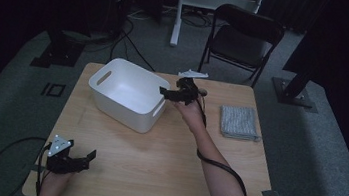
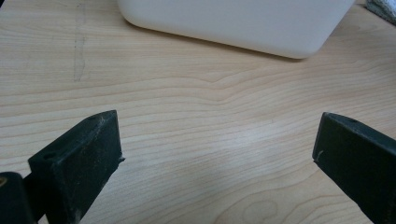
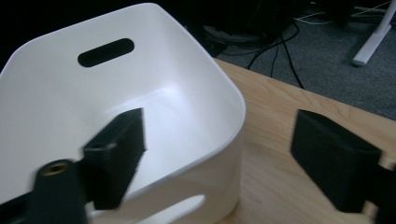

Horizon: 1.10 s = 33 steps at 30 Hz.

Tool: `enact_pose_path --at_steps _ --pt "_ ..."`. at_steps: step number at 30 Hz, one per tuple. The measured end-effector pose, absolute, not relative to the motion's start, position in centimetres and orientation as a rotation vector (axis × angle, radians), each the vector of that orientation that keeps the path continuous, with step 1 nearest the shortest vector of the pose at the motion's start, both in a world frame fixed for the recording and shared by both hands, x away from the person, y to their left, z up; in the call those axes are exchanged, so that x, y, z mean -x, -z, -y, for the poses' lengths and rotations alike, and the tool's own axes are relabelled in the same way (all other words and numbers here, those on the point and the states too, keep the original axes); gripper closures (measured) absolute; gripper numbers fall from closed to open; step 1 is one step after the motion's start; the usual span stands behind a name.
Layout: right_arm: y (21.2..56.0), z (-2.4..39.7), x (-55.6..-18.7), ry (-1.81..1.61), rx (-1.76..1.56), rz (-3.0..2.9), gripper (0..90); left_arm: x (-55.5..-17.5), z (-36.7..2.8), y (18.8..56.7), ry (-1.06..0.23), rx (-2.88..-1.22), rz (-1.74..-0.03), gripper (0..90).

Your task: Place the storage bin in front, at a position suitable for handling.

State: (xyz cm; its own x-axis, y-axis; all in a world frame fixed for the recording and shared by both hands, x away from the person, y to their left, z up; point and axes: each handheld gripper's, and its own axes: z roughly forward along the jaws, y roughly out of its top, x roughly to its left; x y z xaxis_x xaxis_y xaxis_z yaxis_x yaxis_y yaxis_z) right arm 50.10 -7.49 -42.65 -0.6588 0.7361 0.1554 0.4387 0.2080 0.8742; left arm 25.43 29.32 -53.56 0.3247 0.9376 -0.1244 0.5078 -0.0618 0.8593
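Nearest the high camera, my left gripper rests low on the near left corner of the light wooden table, black jaws wide apart, nothing between them. Left gripper view: both black jaws over bare wood grain, and the white plastic bin with cut-out handles sits well ahead of them, apart.

My right gripper is out over the far middle of the table, right at the white bin's right-hand rim. Its jaws stand apart and straddle that rim: in the right gripper view one jaw hangs inside the bin, the other outside over the wood, with the rounded corner wall and a handle slot between them. Pads are not pressing on the wall; no grip. Bin looks empty inside, upright, toward the far left of the table.

Folded grey knitted cloth lies flat on the right side of the table, well apart from the bin and just right of my right forearm. Black folding chair stands beyond the far edge on grey carpet.
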Motion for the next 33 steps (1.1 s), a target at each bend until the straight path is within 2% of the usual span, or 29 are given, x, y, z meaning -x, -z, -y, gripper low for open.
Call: enact_pose_path --at_steps 5,7,9,11,13,15,16,18,19,21,30,33 --pt "42.9 7.0 -50.9 -1.381 -1.113 -2.201 21.6 -25.4 -29.3 53.6 -0.608 -1.706 -1.314 1.3" --pt "43.0 7.0 -51.1 -1.384 -1.121 -2.208 26.2 -25.4 -29.3 53.6 -0.607 -1.706 -1.313 1.3" --pt "43.0 6.8 -51.3 -1.376 -1.118 -2.201 26.5 -25.4 -29.3 53.6 -0.603 -1.704 -1.312 1.3" --pt "42.9 6.6 -51.4 -1.343 -1.111 -2.202 36.5 -25.5 -29.3 53.7 -0.605 -1.711 -1.314 1.3" --pt "42.8 6.2 -51.6 -1.296 -1.087 -2.202 36.8 -25.5 -29.3 53.7 -0.606 -1.710 -1.314 1.3" --pt "42.8 5.9 -51.7 -1.242 -1.093 -2.216 46.0 -25.5 -29.3 53.7 -0.605 -1.708 -1.315 1.3" --pt "42.8 5.6 -51.9 -1.204 -1.107 -2.210 44.0 -25.5 -29.3 53.7 -0.604 -1.708 -1.316 1.3" --pt "42.7 5.2 -52.0 -1.151 -1.086 -2.200 53.3 -25.5 -29.4 53.7 -0.603 -1.710 -1.317 1.3" --pt "42.7 5.0 -52.1 -1.114 -1.085 -2.194 53.1 -25.5 -29.4 53.7 -0.601 -1.709 -1.316 1.3" --pt "42.7 4.8 -52.3 -1.116 -1.097 -2.218 60.8 -25.5 -29.4 53.7 -0.601 -1.708 -1.315 1.3" --pt "43.1 4.0 -53.2 -1.060 -1.123 -2.251 65.3 -25.5 -29.5 53.7 -0.594 -1.700 -1.318 1.3" --pt "43.2 3.9 -53.4 -1.064 -1.129 -2.263 73.8 -25.5 -29.5 53.7 -0.589 -1.697 -1.320 1.3"
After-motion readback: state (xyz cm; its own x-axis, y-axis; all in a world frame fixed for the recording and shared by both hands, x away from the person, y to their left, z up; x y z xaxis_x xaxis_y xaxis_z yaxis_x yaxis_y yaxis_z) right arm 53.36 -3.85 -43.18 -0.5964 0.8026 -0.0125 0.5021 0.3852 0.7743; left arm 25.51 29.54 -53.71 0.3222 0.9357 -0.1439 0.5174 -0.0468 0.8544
